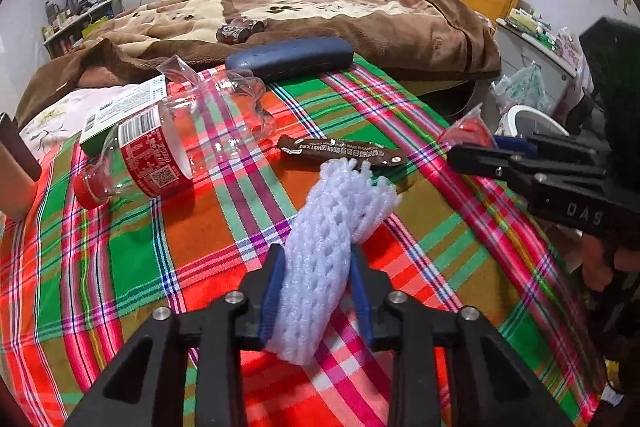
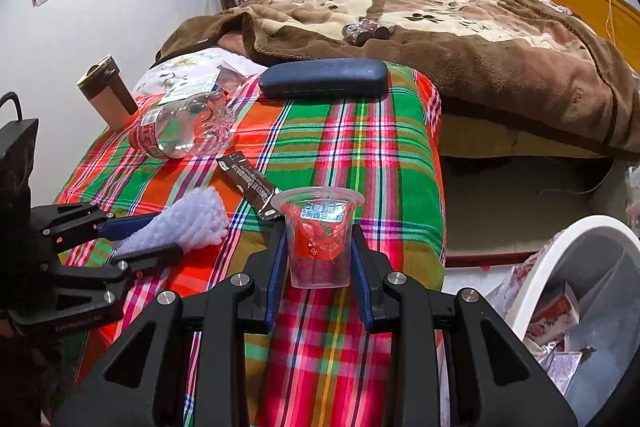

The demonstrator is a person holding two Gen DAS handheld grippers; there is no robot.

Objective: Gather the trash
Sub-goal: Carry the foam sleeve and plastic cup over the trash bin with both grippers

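My left gripper (image 1: 318,267) is shut on a white foam fruit net (image 1: 332,239) and holds it over the plaid cloth; it also shows in the right wrist view (image 2: 192,221). My right gripper (image 2: 318,255) is shut on a clear plastic cup with a red peeled lid (image 2: 320,239), near the cloth's right edge; the cup also shows in the left wrist view (image 1: 470,131). An empty clear bottle with a red label (image 1: 180,143) lies on its side on the cloth, and a brown snack wrapper (image 1: 340,151) lies beside it. A white trash bin (image 2: 576,303) with waste inside stands on the floor to the right.
A dark blue glasses case (image 1: 290,59) lies at the cloth's far edge. A green-and-white box (image 1: 120,111) and a brown tumbler (image 2: 106,93) stand at the left. A brown blanket (image 2: 440,23) covers the bed behind, with a small can-like object (image 2: 366,31) on it.
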